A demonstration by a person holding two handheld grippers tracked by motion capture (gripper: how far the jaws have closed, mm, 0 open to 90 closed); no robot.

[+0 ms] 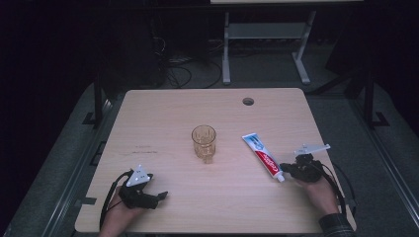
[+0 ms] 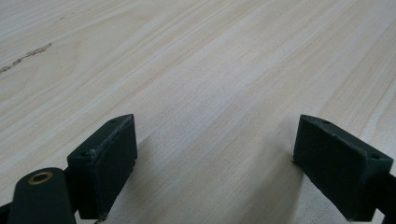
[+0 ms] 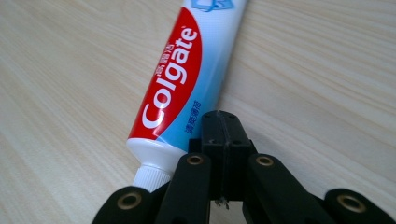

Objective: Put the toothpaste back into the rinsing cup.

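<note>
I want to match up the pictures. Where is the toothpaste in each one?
High view: the toothpaste lies right of the middle, slanting, its cap beside the right gripper.
Right gripper view: the toothpaste runs from top middle down to lower left, its white cap just left of the shut gripper.
Left gripper view: not in it.
Shared landmark: the pale wooden table, also seen in the left gripper view.

The high view is dim, its surroundings nearly black, and the pale table [image 1: 173,113] catches soft overhead light. Both gripper views are brighter and slightly hazy. Soft shadows spread beneath the black pads [image 2: 109,163], and the toothpaste tube [image 3: 184,79] blurs at its far end.
</note>
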